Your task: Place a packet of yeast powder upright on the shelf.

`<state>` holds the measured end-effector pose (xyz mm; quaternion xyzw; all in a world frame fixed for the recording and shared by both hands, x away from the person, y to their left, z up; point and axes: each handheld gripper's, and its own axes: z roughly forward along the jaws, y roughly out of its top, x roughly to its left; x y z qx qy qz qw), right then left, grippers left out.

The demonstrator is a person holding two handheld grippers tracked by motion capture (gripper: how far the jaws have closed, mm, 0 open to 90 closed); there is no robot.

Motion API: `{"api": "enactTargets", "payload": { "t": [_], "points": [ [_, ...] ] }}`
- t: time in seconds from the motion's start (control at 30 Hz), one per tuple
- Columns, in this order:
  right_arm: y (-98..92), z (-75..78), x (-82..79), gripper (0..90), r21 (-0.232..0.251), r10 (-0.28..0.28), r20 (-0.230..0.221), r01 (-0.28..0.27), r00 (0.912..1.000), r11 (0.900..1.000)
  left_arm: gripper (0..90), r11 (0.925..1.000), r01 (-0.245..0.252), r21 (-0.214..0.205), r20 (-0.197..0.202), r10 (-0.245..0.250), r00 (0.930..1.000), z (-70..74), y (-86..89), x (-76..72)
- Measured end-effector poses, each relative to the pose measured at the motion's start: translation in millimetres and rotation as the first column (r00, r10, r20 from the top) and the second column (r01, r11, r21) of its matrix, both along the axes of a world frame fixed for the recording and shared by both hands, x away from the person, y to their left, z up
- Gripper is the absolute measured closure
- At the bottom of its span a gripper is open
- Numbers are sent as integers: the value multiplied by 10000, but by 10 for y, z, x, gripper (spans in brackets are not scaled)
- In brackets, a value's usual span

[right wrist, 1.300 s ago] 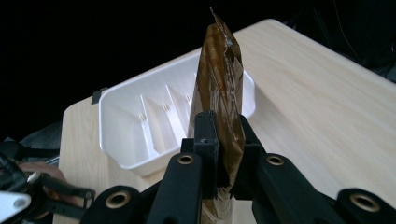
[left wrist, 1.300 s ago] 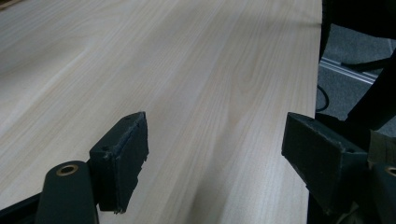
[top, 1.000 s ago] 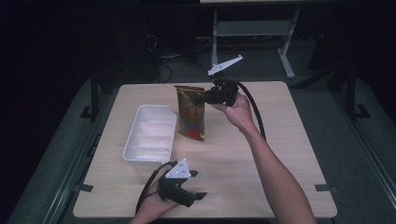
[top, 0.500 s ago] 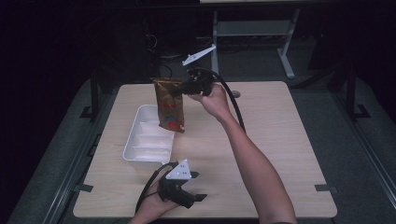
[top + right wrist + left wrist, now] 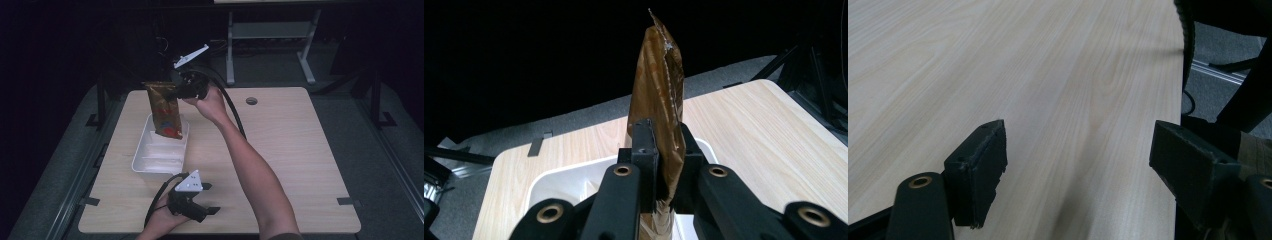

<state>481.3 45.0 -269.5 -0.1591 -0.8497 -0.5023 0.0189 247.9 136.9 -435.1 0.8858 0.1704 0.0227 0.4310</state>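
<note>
Brown, glossy foil snack pouch (image 5: 164,111) with a red and blue print near its bottom hangs in the upper left of centre in the high view, gripped at its upper edge by the right tongs (image 5: 172,91), whose black jaws are pressed tight on it. The pouch hangs upright above the far end of the white rectangular plastic tray (image 5: 145,162); whether its bottom edge touches the tray I cannot tell from this angle. In the right gripper view the pouch (image 5: 659,95) rises edge-on from between the two pads at the middle of the frame, with the tray's white rim (image 5: 559,177) beneath it and the pale wood-grain counter (image 5: 774,135) spreading to the right.

At the lower middle of the high view, the left tongs (image 5: 212,197) rest on the counter (image 5: 300,150) near its front edge, held in the person's left hand (image 5: 160,222), just below the tray's near end. In the left gripper view its jaws stand wide apart with nothing between them, only bare wood behind.
</note>
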Motion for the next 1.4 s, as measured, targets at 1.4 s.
{"api": "enactTargets", "payload": {
  "t": [1.4],
  "points": [
    [373, -749, 174, 791, -1165, -237, -1178, 99, 9928, 9931, 223, 9999, 12, -154, -24, -13, 10000, -15, 35, 15]
  ]
}}
